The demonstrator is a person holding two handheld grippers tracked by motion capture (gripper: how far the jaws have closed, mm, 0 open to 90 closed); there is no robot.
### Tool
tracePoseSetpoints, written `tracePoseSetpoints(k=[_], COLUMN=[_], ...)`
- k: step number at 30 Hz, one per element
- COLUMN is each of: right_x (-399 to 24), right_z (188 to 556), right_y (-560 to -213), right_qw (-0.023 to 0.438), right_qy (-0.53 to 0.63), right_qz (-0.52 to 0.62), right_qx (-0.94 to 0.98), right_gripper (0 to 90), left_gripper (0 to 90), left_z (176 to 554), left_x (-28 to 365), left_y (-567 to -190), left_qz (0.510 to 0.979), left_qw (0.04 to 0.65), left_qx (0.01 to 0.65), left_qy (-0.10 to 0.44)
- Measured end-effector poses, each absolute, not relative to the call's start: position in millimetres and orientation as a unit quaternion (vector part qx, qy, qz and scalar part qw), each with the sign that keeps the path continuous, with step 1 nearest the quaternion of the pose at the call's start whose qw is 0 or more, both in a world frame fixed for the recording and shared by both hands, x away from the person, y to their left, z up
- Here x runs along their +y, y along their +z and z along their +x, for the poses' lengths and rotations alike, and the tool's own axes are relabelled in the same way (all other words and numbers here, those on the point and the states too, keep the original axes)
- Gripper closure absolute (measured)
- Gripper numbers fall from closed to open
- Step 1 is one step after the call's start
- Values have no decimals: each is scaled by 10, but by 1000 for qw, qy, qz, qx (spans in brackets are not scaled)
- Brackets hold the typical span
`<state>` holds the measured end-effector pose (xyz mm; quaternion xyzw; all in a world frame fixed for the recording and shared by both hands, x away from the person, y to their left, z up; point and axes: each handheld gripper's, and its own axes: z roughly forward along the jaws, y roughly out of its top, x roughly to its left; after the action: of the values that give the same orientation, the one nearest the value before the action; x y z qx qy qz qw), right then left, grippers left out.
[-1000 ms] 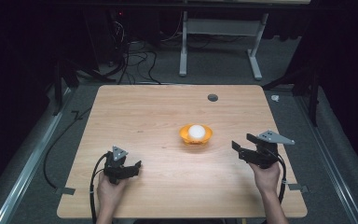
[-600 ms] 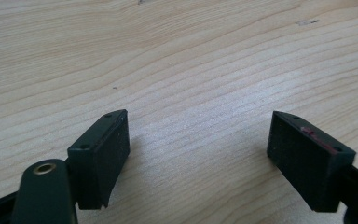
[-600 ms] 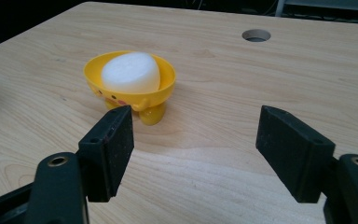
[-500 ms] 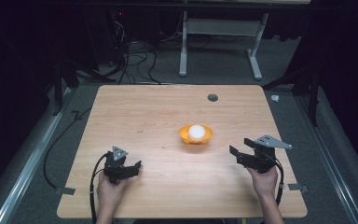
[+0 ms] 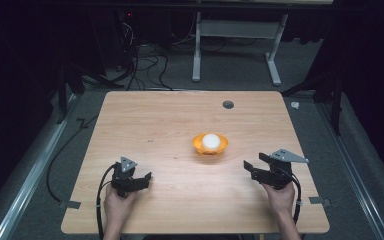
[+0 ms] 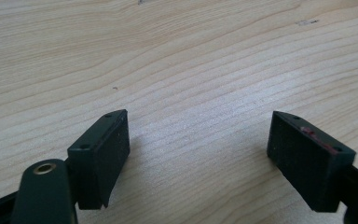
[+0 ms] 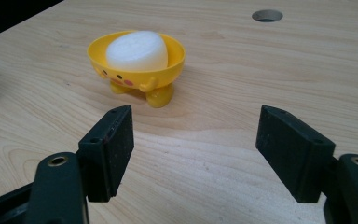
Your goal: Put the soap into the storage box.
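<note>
Since a second ago the right claw [image 5: 254, 168] has dropped lower in the high view and edged toward frame centre; the left claw [image 5: 142, 178] has stayed put at lower left. Both claws stand wide open with bare worktop [image 5: 160, 125] between their jaws. Ahead of the right claw, near mid-frame, a yellow footed bowl [image 7: 137, 70] holds a white ball [image 7: 136, 50]. At upper right is a round hole [image 7: 267, 15].

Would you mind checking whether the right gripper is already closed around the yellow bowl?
No, the right gripper has its jaws spread wide over bare table, and the yellow bowl with the white egg stands apart beyond them.
</note>
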<state>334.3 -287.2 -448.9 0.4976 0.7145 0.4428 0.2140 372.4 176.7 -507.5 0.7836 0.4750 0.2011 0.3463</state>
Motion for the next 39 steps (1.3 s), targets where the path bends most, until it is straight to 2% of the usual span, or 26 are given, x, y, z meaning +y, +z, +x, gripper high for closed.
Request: tracePoseSetpoints(k=[20,39], right_x=[-2733,-2618], right_z=[3357,3378], right_y=[-4669,-4799], right_qw=[195,197], right_qy=[419,392], right_qz=[496,495], right_qx=[735,750], right_gripper=[297,297], left_gripper=[215,215], left_z=[3724,3724], left_x=[1767,1767], left_y=[-5075,-5076], left_qz=[784,783], left_qw=[346,346], left_qx=[475,475], left_qy=[201,202])
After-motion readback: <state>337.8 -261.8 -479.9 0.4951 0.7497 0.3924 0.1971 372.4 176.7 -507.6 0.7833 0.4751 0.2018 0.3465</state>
